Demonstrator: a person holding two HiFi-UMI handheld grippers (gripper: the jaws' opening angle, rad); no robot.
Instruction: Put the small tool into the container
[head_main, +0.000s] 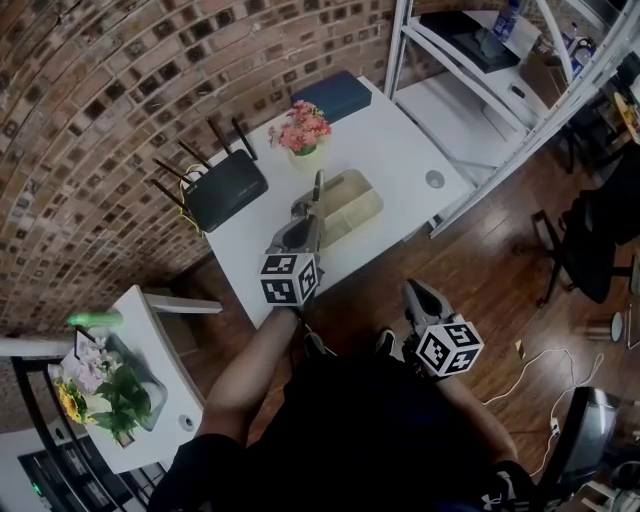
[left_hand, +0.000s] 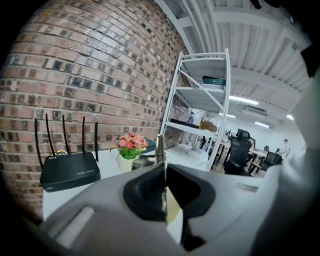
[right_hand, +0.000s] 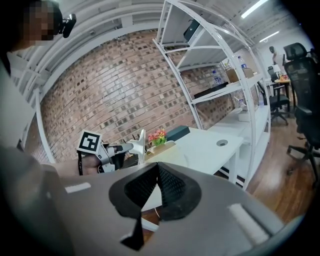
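table (head_main: 400, 150): white, set against the brick wall. it carries a router (head_main: 225, 188), a flower pot (head_main: 303, 130) and a dark blue box (head_main: 337, 93) along the back. none of these obstruct the work.

container (head_main: 376, 203): a pale, translucent tray near the front edge of the table. nothing can be seen lying in it. whether it is divided inside cannot be told.

left gripper (head_main: 310, 222): reached out over the table, at the container's left end. its jaws are pressed together, pinching the tool (head_main: 318, 188) by its lower end. the left gripper view shows the thin strip caught edge-on between the pads, with the free end standing clear above them.

right gripper (head_main: 415, 294): held low by the person's lap, well apart from the table. its jaws are pressed together with nothing between them. it has no part in this step.

tool: slim, flat and light in colour. in the head view it overlaps the container's left rim. it is raised above the rim and not yet inside.

assessment: the step in hand is carrying over and lowering.

recommendations:
- bring the tool further in over the open middle, not over the rim.
- tip it towards flat so that it lies along the tray.
- lower it until it is near the floor of the tray before parting the jaws, since a thin strip dropped on end may bounce out.
- draw back straight.
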